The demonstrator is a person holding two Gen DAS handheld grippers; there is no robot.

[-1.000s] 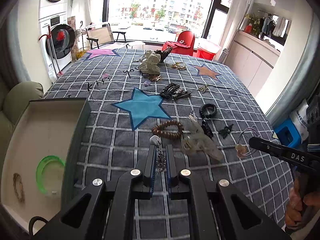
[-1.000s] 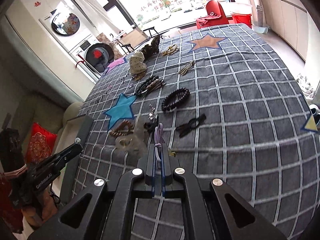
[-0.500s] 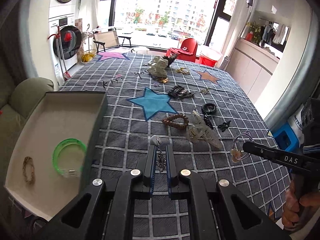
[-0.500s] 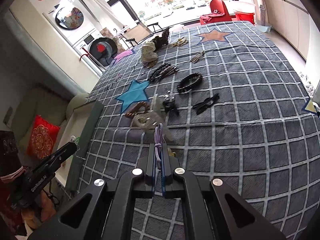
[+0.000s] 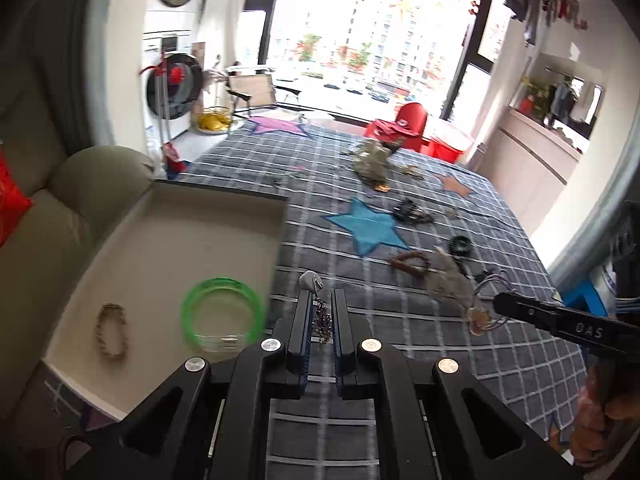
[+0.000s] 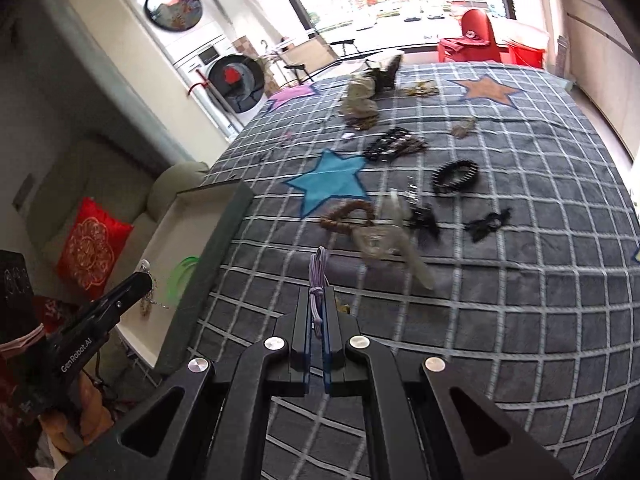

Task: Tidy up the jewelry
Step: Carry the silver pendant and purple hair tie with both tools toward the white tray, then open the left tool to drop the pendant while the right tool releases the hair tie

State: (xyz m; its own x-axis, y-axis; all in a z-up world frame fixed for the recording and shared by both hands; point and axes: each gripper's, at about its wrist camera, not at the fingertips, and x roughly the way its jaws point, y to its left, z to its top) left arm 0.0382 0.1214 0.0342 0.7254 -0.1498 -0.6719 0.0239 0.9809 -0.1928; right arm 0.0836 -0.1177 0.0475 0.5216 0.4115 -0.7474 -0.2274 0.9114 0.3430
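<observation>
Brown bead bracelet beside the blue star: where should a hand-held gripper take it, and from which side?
Take the brown bead bracelet across one strand of its loop, on the near arc, coming from above. It lies flat on the checked cloth, so only a single strand fits between the jaws. Its far-right side lies close to the clear plastic piece; avoid that.

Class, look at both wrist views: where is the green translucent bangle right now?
In the left wrist view the green translucent bangle lies inside the shallow beige tray, at lower left, beside a small beaded bracelet and against the tray's right wall.
</observation>
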